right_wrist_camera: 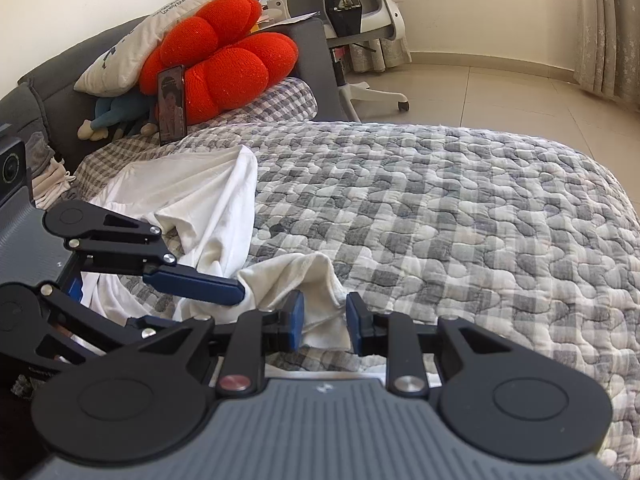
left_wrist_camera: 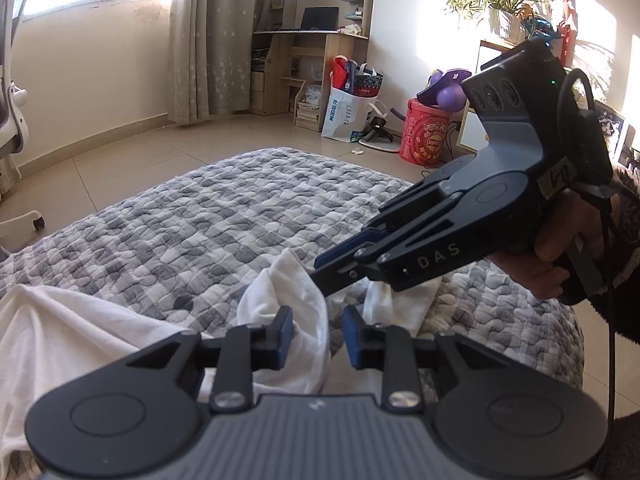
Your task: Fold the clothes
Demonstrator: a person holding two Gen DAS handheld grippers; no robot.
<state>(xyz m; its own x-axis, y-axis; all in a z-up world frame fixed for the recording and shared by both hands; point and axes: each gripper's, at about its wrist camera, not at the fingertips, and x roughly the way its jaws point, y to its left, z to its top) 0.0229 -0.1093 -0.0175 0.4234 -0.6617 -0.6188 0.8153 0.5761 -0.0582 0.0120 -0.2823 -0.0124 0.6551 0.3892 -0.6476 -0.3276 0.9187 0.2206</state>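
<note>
A white garment (left_wrist_camera: pixel 280 292) lies crumpled on the grey checked quilt (left_wrist_camera: pixel 200 220) of a bed, bunched toward the near edge. My left gripper (left_wrist_camera: pixel 318 334) is open, with a raised fold of the cloth between its blue pads. A hand holds my right gripper (left_wrist_camera: pixel 320 276), which points down-left onto the same fold. In the right wrist view the right gripper (right_wrist_camera: pixel 325 322) is open around a cloth corner (right_wrist_camera: pixel 320 280). The rest of the garment (right_wrist_camera: pixel 216 200) spreads to the left. The left gripper's upper finger (right_wrist_camera: pixel 196 284) rests against the cloth there.
A red cushion (right_wrist_camera: pixel 224 64), a white pillow (right_wrist_camera: pixel 132 48) and a propped phone (right_wrist_camera: pixel 172 104) sit at the bed's head. A white office chair (right_wrist_camera: pixel 360 20) stands beside the bed. Bags (left_wrist_camera: pixel 352 100), a red bucket (left_wrist_camera: pixel 424 132) and a desk (left_wrist_camera: pixel 312 40) line the far wall.
</note>
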